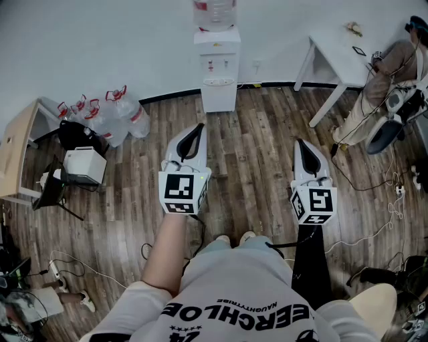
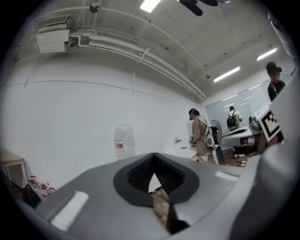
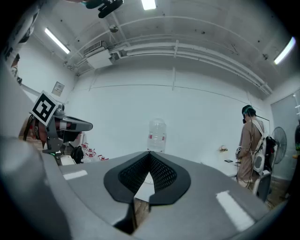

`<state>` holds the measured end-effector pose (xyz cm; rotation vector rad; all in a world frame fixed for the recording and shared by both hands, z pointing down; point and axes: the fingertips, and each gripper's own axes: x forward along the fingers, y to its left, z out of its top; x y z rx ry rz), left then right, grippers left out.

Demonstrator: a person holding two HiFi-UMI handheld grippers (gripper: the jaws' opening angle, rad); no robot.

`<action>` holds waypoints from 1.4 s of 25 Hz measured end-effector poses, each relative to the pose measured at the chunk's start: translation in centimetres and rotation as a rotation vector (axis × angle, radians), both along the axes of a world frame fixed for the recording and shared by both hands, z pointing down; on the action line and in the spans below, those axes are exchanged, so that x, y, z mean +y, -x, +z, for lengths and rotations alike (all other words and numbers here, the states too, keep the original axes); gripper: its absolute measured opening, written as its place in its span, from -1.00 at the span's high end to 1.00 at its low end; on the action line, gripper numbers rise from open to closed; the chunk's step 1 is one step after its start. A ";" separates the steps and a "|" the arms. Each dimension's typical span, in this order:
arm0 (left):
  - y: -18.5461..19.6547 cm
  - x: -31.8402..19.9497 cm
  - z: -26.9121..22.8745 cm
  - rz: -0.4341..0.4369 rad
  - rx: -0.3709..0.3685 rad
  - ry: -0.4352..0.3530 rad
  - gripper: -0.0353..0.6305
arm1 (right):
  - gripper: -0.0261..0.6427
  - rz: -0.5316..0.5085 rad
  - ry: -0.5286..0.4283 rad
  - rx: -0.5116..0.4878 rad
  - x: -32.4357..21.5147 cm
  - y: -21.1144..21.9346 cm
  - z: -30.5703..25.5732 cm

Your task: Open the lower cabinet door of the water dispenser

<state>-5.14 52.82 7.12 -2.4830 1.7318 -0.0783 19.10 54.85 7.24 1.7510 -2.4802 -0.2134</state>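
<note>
White plastic makes up the water dispenser (image 1: 219,70), which stands against the wall. Its lower cabinet door (image 1: 219,98) looks flush and closed in the head view. A clear water bottle (image 1: 214,12) sits upside down on top of the dispenser.

Only the head view shows the door. In the left gripper view and the right gripper view, the jaws cover the dispenser's body and just the bottle rises above them.

The left gripper (image 1: 198,128) and right gripper (image 1: 299,142) are both well short of the dispenser and point level toward it, the left almost straight in front and the right off to the dispenser's right. Each has its jaws together with nothing between them.

Spare bottles (image 1: 110,117) lie on the wood floor (image 1: 257,157) left of the dispenser, and a white table (image 1: 334,47) stands to its right. The gripper views add a person (image 3: 248,145) standing at that table and a ceiling with strip lights (image 3: 149,4).
</note>
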 end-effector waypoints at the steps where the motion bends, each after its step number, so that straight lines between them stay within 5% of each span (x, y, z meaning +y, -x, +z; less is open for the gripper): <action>1: 0.1 0.3 -0.2 0.004 0.003 -0.008 0.73 | 0.92 -0.005 -0.002 0.002 0.1 0.4 0.0; 14: 2.5 3.1 0.6 -0.051 -0.003 -0.006 0.73 | 0.92 -0.015 0.057 0.013 2.2 2.7 2.5; 23: 2.0 5.3 0.5 0.057 0.007 -0.011 0.73 | 0.91 -0.017 0.057 0.004 3.1 4.1 3.0; 35: 1.0 5.4 0.9 0.090 0.011 -0.029 0.69 | 0.79 -0.040 0.033 0.019 3.5 5.2 3.4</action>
